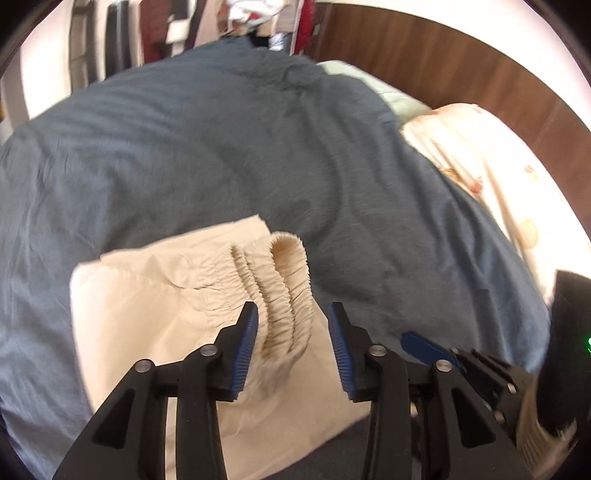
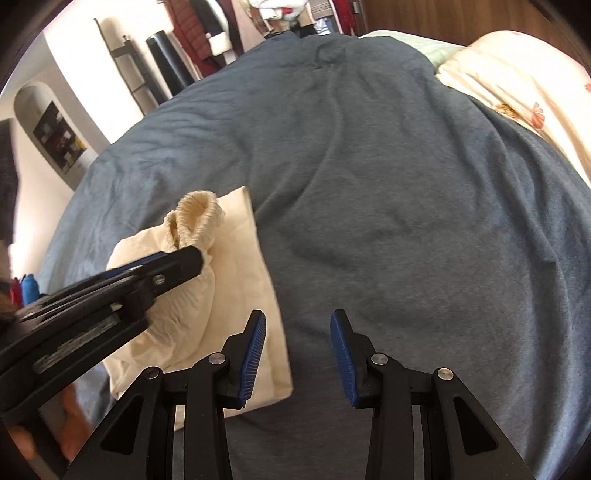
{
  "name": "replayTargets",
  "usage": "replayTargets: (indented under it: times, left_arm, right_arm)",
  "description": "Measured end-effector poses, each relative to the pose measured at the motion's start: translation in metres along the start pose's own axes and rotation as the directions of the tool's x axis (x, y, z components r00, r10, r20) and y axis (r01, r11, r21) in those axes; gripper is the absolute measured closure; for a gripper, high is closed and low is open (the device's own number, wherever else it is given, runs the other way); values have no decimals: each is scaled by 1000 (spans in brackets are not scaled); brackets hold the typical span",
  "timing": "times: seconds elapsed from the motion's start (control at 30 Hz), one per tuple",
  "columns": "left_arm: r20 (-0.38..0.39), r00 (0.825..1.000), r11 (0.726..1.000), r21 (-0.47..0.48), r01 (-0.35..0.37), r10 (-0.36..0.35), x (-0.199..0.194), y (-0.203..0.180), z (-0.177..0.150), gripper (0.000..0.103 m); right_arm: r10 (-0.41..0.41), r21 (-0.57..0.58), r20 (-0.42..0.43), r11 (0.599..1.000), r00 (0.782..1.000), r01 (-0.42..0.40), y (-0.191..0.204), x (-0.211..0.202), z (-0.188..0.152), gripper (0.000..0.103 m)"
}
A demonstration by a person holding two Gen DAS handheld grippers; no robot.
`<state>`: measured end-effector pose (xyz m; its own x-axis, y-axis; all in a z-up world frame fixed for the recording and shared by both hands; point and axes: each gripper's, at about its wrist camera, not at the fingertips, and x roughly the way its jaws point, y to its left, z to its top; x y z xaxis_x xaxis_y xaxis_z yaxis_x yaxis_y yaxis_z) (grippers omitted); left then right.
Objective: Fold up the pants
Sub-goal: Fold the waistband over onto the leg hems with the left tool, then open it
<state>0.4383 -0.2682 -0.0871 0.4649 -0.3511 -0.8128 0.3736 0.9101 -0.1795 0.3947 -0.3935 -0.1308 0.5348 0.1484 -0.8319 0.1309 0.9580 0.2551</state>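
Cream pants [image 1: 155, 317] lie folded on a blue-grey bed cover [image 1: 221, 147]. Their gathered elastic waistband [image 1: 284, 295] stands up in a loop between my left gripper's [image 1: 293, 345] blue pads, which are apart and not pinching it. In the right wrist view the pants [image 2: 236, 280] lie at the left, the waistband [image 2: 195, 214] sticks up, and the left gripper [image 2: 184, 264] reaches over them. My right gripper [image 2: 299, 354] is open and empty above the bed cover [image 2: 406, 221], beside the pants' right edge. It also shows in the left wrist view [image 1: 436, 349] at lower right.
A cream floral pillow [image 1: 491, 177] and a pale green pillow [image 1: 391, 92] lie at the right by a wooden headboard [image 1: 443, 59]. Clothes and shelves stand beyond the far bed edge [image 2: 207, 33]. A white wall [image 2: 74, 92] is at left.
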Motion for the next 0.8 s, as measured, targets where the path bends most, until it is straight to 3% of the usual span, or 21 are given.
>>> replayTargets:
  times: [0.1, 0.23, 0.37, 0.53, 0.8]
  left_arm:
    - [31, 999, 999, 26, -26, 25, -22, 9, -5, 57]
    - [73, 988, 986, 86, -145, 139, -41, 27, -18, 54]
    - [41, 980, 973, 120, -198, 195, -38, 47, -35, 54]
    - [46, 981, 978, 84, -193, 189, -41, 63, -47, 54]
    - [35, 981, 979, 52, -195, 193, -23, 75, -59, 53]
  right_arm:
    - [-6, 7, 9, 1000, 1000, 6, 3, -5, 3, 66]
    - [16, -18, 51, 1000, 999, -15, 20, -19, 11, 66]
    - [81, -92, 89, 993, 993, -73, 47, -31, 25, 66]
    - [194, -172, 61, 968, 979, -181, 86, -13, 49, 66]
    - [179, -71, -22, 981, 984, -180, 81, 30, 47, 66]
